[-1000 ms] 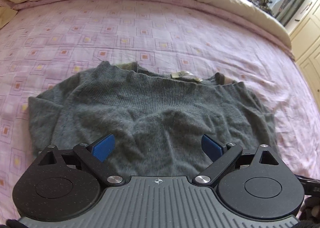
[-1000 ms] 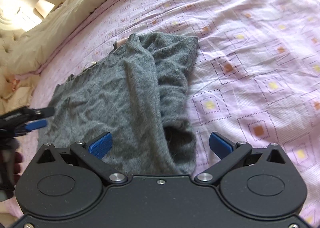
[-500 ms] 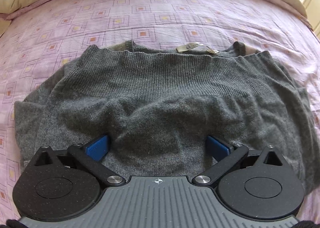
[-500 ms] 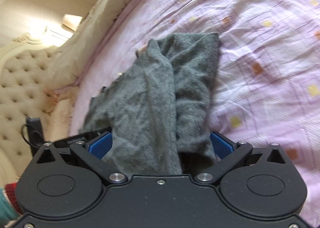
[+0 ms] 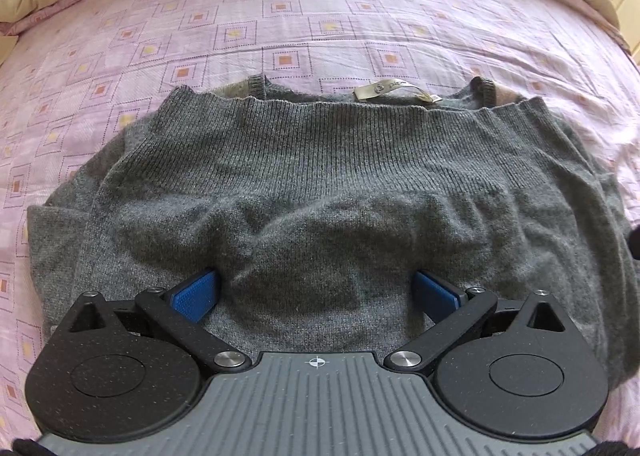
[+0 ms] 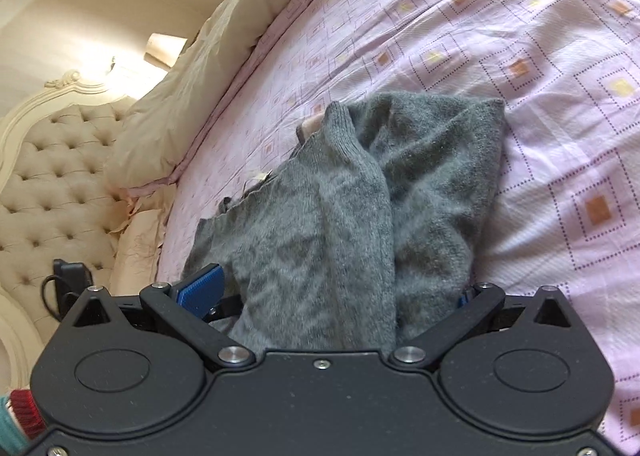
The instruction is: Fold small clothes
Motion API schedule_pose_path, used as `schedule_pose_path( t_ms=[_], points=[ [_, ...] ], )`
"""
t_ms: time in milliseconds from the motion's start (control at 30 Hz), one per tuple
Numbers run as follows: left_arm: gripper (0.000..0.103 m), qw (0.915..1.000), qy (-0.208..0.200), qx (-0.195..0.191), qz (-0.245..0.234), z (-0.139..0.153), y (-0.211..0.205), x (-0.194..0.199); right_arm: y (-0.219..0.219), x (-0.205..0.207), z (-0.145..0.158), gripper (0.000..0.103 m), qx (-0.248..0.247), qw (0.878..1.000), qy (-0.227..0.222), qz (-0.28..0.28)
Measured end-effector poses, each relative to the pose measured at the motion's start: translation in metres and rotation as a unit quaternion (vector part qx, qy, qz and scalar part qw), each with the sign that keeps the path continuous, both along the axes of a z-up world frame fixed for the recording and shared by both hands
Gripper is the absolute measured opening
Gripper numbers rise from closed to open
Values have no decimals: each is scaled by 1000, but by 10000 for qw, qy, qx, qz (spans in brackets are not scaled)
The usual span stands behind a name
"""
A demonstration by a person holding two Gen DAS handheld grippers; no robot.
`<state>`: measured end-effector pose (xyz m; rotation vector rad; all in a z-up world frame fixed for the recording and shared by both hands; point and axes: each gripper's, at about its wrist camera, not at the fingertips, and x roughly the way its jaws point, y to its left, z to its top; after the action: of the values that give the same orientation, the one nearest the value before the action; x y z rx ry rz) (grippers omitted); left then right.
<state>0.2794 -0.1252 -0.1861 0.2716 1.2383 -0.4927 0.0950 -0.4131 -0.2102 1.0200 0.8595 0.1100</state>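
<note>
Left wrist view: our released left claw (image 5: 316, 292) straddles the sweater (image 5: 320, 183) fold, hem nearest, collar toward the bed (image 5: 280, 15) headboard end.

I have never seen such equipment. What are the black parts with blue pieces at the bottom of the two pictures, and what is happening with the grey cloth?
No robot here: a person holds two hand grippers, each with a camera looking forward along its two blue-padded fingers. One picture is from the left gripper, the other from the right gripper. A grey sweater lies on a bed with a pink patterned sheet; its neck label shows at the far edge. Both grippers are open, with sweater fabric bunched between the fingers, not yet pinched. A tufted headboard shows in the right view.
</note>
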Motion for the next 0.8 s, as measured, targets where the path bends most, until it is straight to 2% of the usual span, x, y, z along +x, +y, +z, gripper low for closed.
schedule_pose_path(
  t_ms=[133,233,333,500,667,733,800],
  points=[
    [101,9999,26,-145,-33,15,2,-4,-2,-4,-2,103,87,9999,-37,-46],
    [101,9995,-11,-314,-85,27,2,-20,-5,-7,-3,103,190,9998,11,-16],
    [102,9989,171,-426,-119,28,1,-41,-7,-11,-2,103,235,9997,88,67],
    [102,9992,283,-163,-234,11,-4,-66,-4,-23,2,102,211,9996,138,112],
    [102,9993,255,-56,-285,3,-8,-58,1,-28,5,102,112,9998,152,44],
    [102,9991,300,-150,-241,5,-6,-55,4,-26,6,99,22,9998,210,46],
    [102,9988,333,-302,-176,9,-1,-53,8,-22,8,85,-81,9995,312,51]
  ],
)
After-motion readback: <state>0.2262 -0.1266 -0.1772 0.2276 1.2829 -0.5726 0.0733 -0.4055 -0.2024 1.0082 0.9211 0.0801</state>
